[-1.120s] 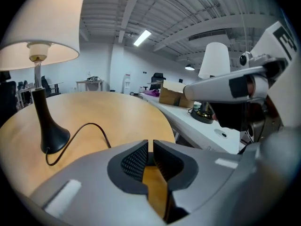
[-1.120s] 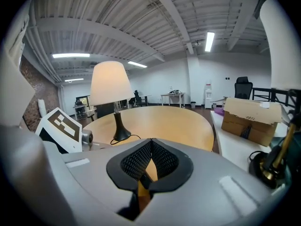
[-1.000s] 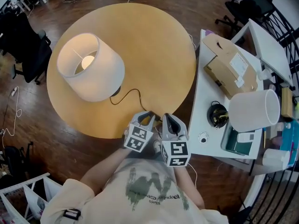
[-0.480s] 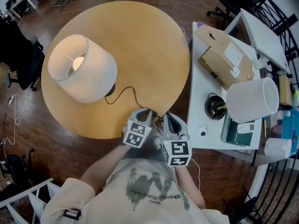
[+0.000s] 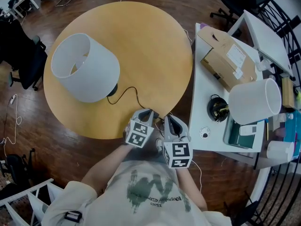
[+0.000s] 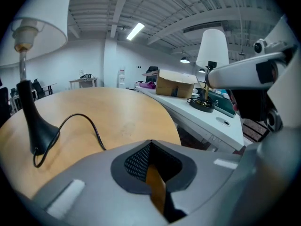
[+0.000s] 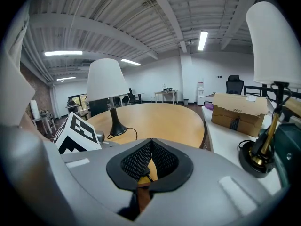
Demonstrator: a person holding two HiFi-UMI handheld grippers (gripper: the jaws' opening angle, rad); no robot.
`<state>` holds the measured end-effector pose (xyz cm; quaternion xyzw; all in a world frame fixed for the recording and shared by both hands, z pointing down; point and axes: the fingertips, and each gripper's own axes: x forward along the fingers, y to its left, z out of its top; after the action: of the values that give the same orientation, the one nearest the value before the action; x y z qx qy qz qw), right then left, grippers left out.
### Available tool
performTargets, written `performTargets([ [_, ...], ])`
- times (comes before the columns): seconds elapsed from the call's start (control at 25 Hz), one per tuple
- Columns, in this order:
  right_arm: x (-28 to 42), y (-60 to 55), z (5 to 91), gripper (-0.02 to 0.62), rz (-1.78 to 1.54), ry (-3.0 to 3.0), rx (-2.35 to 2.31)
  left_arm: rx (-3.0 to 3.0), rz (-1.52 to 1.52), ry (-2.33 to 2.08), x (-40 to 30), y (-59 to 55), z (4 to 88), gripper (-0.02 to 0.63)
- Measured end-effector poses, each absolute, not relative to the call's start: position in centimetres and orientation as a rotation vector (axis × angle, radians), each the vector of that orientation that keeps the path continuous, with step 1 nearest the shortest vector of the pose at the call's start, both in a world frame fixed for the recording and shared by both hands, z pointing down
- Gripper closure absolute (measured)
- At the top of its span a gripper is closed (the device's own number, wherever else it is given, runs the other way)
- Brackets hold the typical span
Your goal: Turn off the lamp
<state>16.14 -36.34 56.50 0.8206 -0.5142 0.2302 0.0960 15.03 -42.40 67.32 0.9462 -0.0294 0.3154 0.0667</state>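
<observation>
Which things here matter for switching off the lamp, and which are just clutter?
Job:
- lamp on the round table, unlit
- cord
- left gripper
- right gripper

Lying about:
- second lamp on the white desk
- box
- tray
- chair

The left gripper [image 5: 149, 112] and right gripper [image 5: 168, 119] are held side by side, jaws together.
</observation>
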Motion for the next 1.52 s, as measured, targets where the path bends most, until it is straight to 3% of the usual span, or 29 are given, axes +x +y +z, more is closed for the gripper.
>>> performTargets([
  [0.96, 15.9, -37.7, 55.2, 0.595, 0.619, -1.749, 2.321, 2.790, 0.831, -0.377, 14.5, -43.8, 65.0, 0.606],
  [1.52, 13.9, -39.5, 52.7, 0.595, 0.521, -2.191, 2.020, 2.727, 0.493, -0.908, 10.8, -42.9, 55.7, 0.606],
])
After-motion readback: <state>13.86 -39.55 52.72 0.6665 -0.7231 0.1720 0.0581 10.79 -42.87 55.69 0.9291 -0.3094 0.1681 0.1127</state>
